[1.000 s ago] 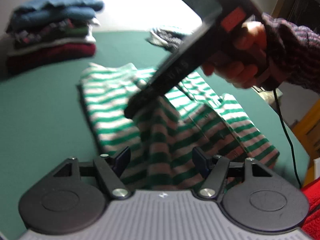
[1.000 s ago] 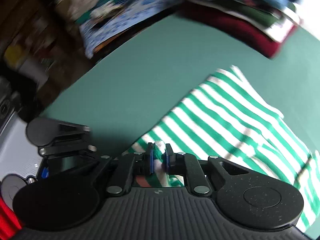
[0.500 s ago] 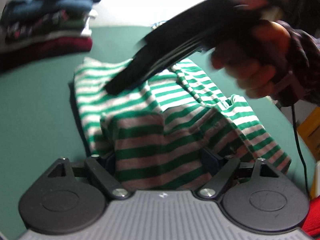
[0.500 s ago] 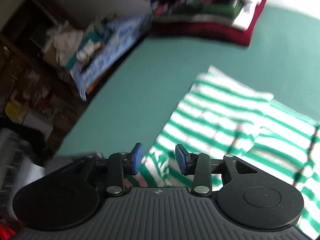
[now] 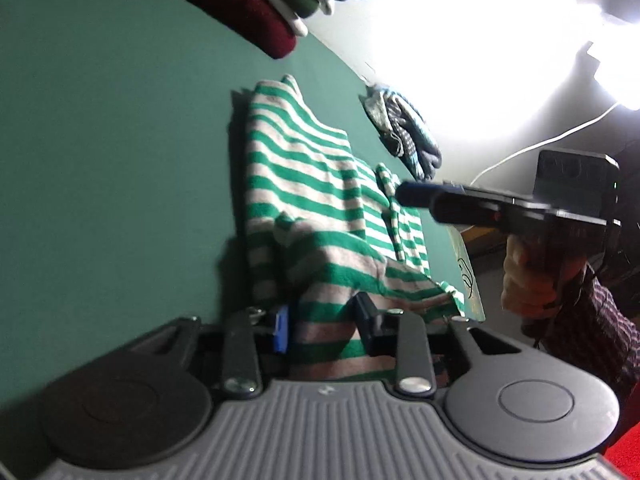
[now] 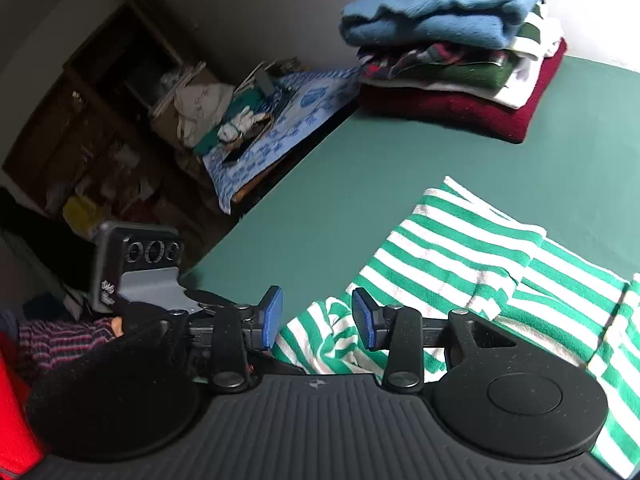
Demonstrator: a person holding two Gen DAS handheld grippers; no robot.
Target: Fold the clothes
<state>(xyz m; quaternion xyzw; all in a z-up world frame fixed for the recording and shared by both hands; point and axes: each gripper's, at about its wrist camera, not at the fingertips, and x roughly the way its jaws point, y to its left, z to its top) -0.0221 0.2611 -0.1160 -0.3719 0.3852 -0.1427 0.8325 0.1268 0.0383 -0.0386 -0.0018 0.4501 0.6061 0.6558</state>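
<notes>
Green tabletop, striped shirt lying on it, green and white bands, partly folded with layers overlapping. Near edge of the shirt is bunched and lifted off the table.

Left gripper: jaws have just been closing, and a thick fold of the shirt's near edge fills the gap between them. Blue pad on the left finger and black finger on the right both sit against the cloth; the fabric rises from the fingers and drapes away toward the far side. Clamped on the shirt. View from this gripper is rolled, so the table runs at a steep slant.

Right gripper: blue pads stand apart, nothing pinched. A crumpled corner of the shirt lies below and between the fingers, but the pads do not press on it. In the left wrist view this gripper hovers over the right part of the shirt, held by a hand in a dark checked sleeve.

Stack of folded clothes at the far side of the table, well apart from the shirt: blue knit on top, dark red at the bottom. A small patterned garment lies near the far right table edge. Beyond the left edge, a blue-patterned cloth over cluttered furniture.
</notes>
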